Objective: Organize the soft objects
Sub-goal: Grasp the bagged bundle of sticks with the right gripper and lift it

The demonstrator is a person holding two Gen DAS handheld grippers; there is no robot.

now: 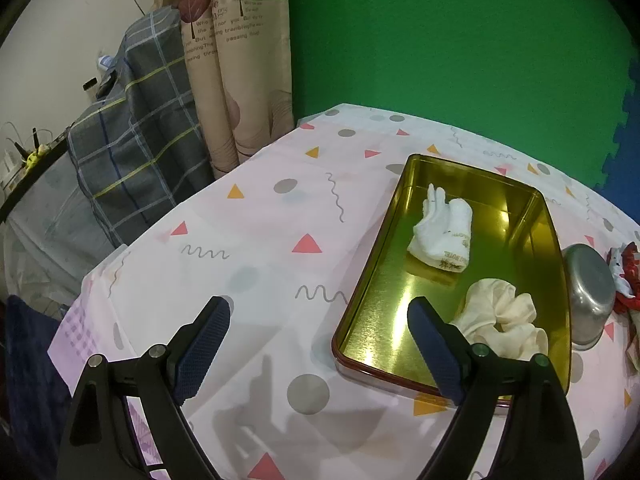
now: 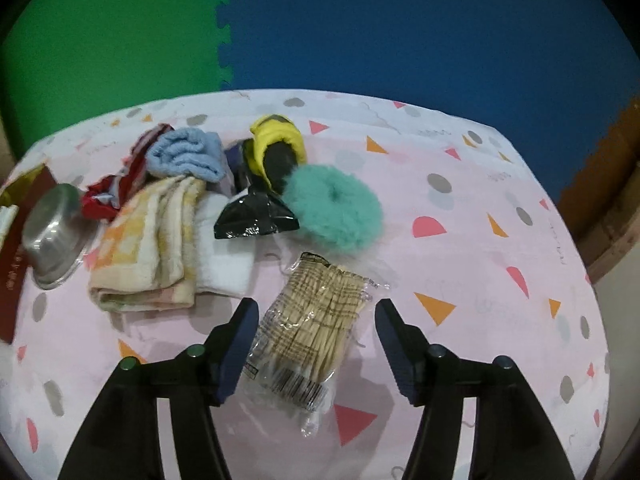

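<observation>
A gold metal tin (image 1: 376, 292) lies on the patterned tablecloth; inside are a folded white sock (image 1: 442, 228) and a cream scrunchie (image 1: 502, 318). My left gripper (image 1: 318, 344) is open and empty, at the tin's near left edge. In the right wrist view a pile of soft things lies at the left: a blue towel (image 2: 188, 154), a yellow-checked cloth (image 2: 148, 248), a white towel (image 2: 224, 252), a red fabric (image 2: 108, 196), a yellow-black item (image 2: 276, 148) and a teal fluffy scrunchie (image 2: 334, 208). My right gripper (image 2: 316, 340) is open, straddling a plastic pack of wooden sticks (image 2: 316, 320).
An upturned steel bowl (image 1: 590, 292) sits right of the tin, also in the right wrist view (image 2: 54, 236). A black plastic packet (image 2: 254, 216) lies by the teal scrunchie. A plaid-covered bed (image 1: 132, 132) and curtain (image 1: 240, 60) stand beyond the table's left edge.
</observation>
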